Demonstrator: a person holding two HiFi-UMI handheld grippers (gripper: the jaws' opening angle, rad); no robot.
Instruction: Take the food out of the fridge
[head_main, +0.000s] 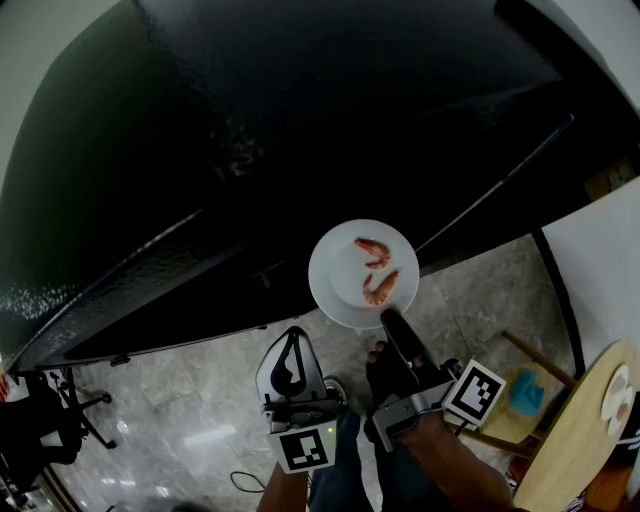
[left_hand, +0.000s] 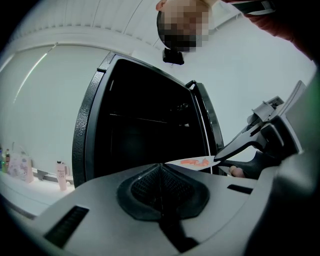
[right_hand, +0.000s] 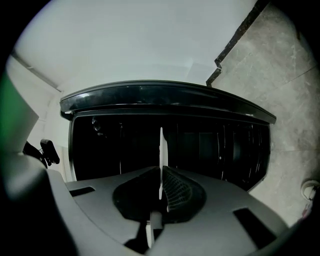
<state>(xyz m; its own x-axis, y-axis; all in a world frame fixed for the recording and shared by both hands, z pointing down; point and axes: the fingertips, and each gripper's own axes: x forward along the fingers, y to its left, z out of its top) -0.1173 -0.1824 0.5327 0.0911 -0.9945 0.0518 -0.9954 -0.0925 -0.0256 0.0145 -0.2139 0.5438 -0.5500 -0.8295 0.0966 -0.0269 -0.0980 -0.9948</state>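
While the plate of shrimp (head_main: 336, 268) hangs in front of the fridge (head_main: 250, 120): the step in hand, by my judgement, is the carry away from the fridge to a set-down place.
Plate of shrimp: white and round, just off the fridge's front edge in the head view, over the stone floor (head_main: 200, 420). It sits about level and is held only at the rim farthest from the fridge.
Shrimp (head_main: 379, 286): a few pink pieces lying loose on the plate, with nothing to restrain them.
Right gripper (head_main: 389, 320): clamped on the plate rim. In its own view the plate shows edge-on as a thin white line pinched between the pads.
Left gripper (head_main: 291, 345): jaws together with nothing between them. It sits beside the right gripper, a little farther from the fridge than the plate.
Fridge: black, with a dark interior. Whether more food remains inside cannot be told.
Round table (head_main: 580, 430): wooden, well away from the fridge on the right. It is a likely place to land the plate.
Recommended handling: a one-rim hold leaves the plate's weight hanging beyond the jaws, so carry it slowly, level, and without rolling the wrist.
Risk: any tilt would send the shrimp sliding, and a thin rim may slip in the pads.
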